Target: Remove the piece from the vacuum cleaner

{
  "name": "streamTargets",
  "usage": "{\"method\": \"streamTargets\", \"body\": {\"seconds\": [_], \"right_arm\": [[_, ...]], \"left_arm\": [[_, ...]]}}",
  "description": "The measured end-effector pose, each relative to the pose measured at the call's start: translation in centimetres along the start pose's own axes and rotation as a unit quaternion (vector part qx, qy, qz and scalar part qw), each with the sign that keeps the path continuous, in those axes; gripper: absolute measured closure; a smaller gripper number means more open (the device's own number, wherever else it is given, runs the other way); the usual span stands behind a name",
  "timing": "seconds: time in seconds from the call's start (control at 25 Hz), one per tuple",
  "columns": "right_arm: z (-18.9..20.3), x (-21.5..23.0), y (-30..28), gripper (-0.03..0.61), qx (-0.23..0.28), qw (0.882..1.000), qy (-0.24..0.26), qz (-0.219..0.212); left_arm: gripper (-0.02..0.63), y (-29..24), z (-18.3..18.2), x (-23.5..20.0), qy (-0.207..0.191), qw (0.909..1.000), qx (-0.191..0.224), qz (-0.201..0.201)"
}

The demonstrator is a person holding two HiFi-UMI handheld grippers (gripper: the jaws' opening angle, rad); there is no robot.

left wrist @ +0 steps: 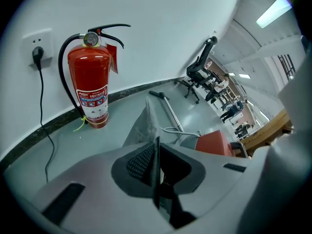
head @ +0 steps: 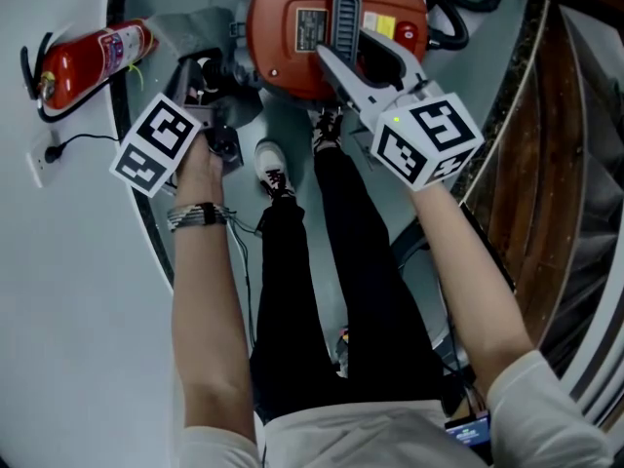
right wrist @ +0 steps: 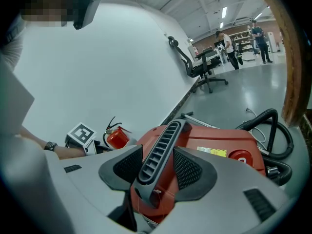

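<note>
The red vacuum cleaner (head: 292, 37) (right wrist: 219, 145) stands on the grey floor ahead of me; its red body (left wrist: 214, 143) also shows at the right of the left gripper view. My right gripper (head: 356, 52) (right wrist: 158, 165) is shut on its dark ribbed handle (head: 343, 18) (right wrist: 163, 147), a pad against each side. To the vacuum's left, my left gripper (head: 210, 96) (left wrist: 157, 165) is shut on a thin grey piece (left wrist: 144, 123). The piece runs edge-on between the pads and sticks out ahead of them. Where it meets the vacuum is hidden.
A red fire extinguisher (head: 93, 57) (left wrist: 92, 87) stands by the white wall, near a socket (left wrist: 38, 52) with a black cord. A black hose (right wrist: 273, 130) coils right of the vacuum. A metal tube (left wrist: 170, 108) lies on the floor. My feet (head: 278, 174) stand just below the vacuum; wooden steps (head: 546, 164) border the right.
</note>
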State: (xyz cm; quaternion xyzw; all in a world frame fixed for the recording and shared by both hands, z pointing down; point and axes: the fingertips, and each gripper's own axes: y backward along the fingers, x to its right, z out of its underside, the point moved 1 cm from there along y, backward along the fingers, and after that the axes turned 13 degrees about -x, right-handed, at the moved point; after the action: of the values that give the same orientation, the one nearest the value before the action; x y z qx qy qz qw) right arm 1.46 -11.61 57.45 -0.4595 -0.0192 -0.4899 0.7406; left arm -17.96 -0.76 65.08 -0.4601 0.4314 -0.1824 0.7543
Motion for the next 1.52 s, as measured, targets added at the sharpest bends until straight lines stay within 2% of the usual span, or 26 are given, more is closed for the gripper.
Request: {"method": "streamTargets", "body": {"seconds": [0.4, 0.52, 0.6, 0.76, 0.92, 1.12, 1.2, 1.32, 1.52], "right_arm": [[0.0, 0.0, 0.0, 0.387, 0.001, 1.0, 0.002, 0.001], [-0.1, 0.0, 0.0, 0.387, -0.001, 1.0, 0.003, -0.001], [0.0, 0.0, 0.0, 0.385, 0.001, 1.0, 0.003, 0.001], [0.0, -0.1, 0.0, 0.385, 0.002, 1.0, 0.007, 0.003], [0.0, -0.1, 0.0, 0.385, 0.001, 1.0, 0.006, 0.003], [-0.1, -0.1, 0.1, 0.385, 0.0, 1.0, 0.008, 0.002], [-0.1, 0.0, 0.1, 0.385, 0.002, 1.0, 0.007, 0.004], [-0.1, -0.1, 0.0, 0.385, -0.001, 1.0, 0.006, 0.001], [-0.1, -0.1, 0.1, 0.384, 0.001, 1.0, 0.008, 0.004]], "left_arm": [[0.575, 0.0, -0.1, -0.6, 0.081, 0.996, 0.013, 0.034], [0.574, 0.0, -0.1, -0.6, 0.083, 0.9958, 0.012, 0.035], [0.572, -0.1, -0.1, -0.4, 0.055, 0.998, 0.005, 0.029], [0.544, 0.3, 0.1, -0.1, -0.06, 0.9982, -0.009, -0.004], [0.495, 1.1, 0.7, 0.0, -0.136, 0.9904, -0.01, -0.022], [0.431, 1.5, 2.5, 0.9, -0.228, 0.9728, -0.031, -0.025], [0.431, 1.6, 3.1, 0.9, -0.241, 0.9694, -0.036, -0.026], [0.431, 1.8, 3.4, 0.3, -0.24, 0.9695, -0.041, -0.026], [0.44, 2.0, 4.5, -1.0, -0.262, 0.9618, -0.062, -0.05]]}}
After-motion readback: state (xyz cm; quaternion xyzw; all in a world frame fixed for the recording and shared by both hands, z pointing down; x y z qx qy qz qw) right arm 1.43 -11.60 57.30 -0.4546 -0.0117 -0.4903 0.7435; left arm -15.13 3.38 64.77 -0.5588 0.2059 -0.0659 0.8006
